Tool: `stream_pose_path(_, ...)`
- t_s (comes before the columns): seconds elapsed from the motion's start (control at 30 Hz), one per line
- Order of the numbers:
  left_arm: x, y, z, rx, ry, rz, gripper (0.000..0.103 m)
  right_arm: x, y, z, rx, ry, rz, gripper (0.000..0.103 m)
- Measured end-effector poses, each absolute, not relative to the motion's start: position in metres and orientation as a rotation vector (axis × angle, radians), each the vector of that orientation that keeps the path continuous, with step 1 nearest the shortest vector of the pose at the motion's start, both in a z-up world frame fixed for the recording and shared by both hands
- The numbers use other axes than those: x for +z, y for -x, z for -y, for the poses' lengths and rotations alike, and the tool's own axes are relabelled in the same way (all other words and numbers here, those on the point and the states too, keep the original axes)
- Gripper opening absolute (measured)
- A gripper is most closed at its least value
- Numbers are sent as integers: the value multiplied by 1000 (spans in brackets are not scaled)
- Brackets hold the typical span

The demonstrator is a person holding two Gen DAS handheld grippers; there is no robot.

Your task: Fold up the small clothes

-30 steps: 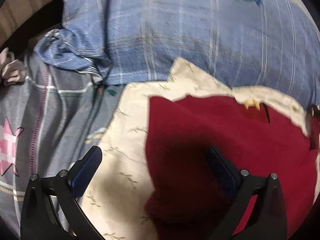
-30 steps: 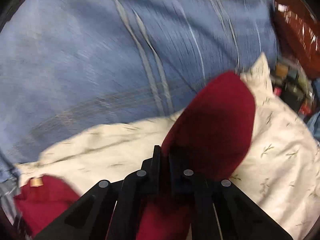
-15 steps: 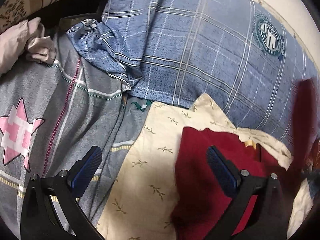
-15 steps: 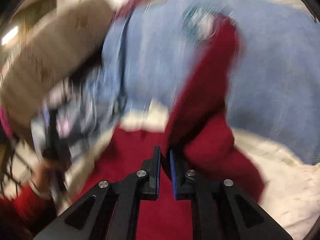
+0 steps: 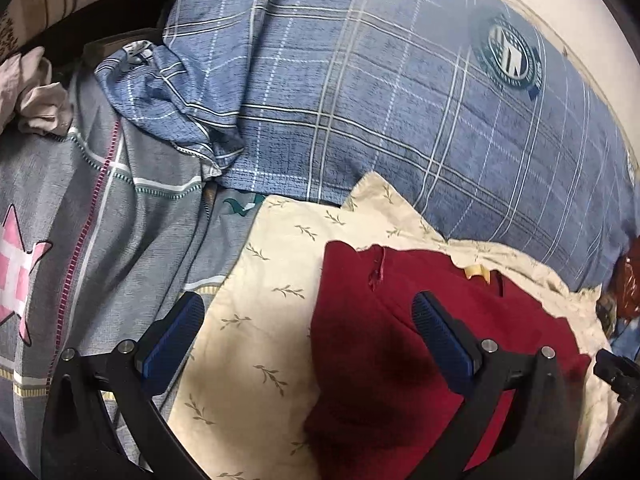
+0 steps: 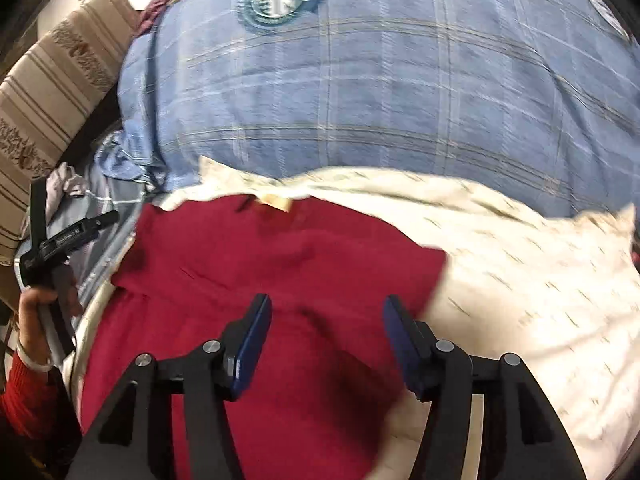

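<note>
One red garment (image 6: 256,264) lies flat, collar away.

The right gripper (image 6: 326,340) hangs over a dark red garment (image 6: 256,264); its jaws have just been opening and now stand apart, with nothing pressed between the pads; the garment lies on a cream cloth with small sprigs (image 6: 532,280); behind is a blue checked quilt (image 6: 400,92); at far left a hand (image 6: 34,312) holds the other gripper's handle.

Bed (image 5: 100,240), grey patterned cover. Cream leaf-print cloth (image 5: 260,320) lies on it beneath the fingers (image 5: 440,332); blue plaid pillow (image 5: 400,100) beyond them.
</note>
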State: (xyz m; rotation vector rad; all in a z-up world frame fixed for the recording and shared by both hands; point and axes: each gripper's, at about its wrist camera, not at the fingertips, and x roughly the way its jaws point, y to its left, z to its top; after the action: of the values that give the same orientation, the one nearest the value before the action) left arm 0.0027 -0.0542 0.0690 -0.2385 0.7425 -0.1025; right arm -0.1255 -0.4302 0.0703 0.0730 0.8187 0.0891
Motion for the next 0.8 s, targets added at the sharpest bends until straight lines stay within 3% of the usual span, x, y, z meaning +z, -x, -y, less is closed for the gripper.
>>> stream_pose_path(0.2, 63, -4, 57, -96, 224, -760, 103, 48, 118, 423, 27, 55, -829, 58)
stream_pose_path(0.27, 62, -4, 58, -93, 219, -763, 103, 44, 115, 428, -5, 105, -827, 29)
stream_pose_path(0.53, 65, -4, 54, -84, 233, -755, 103, 34, 150, 419, 94, 227, -938, 10)
stream_pose_path(0.57, 66, -3, 53, -82, 236, -754, 103, 29, 155, 419, 97, 237, -965, 2)
stream_pose_path(0.7, 67, -1, 49, -74, 248, -749, 103, 33, 167, 431, 48, 171, -961, 6)
stream_pose_path(0.8, 68, -1, 42, -49, 268, -746, 103, 62, 166, 424, 76, 82, -851, 27)
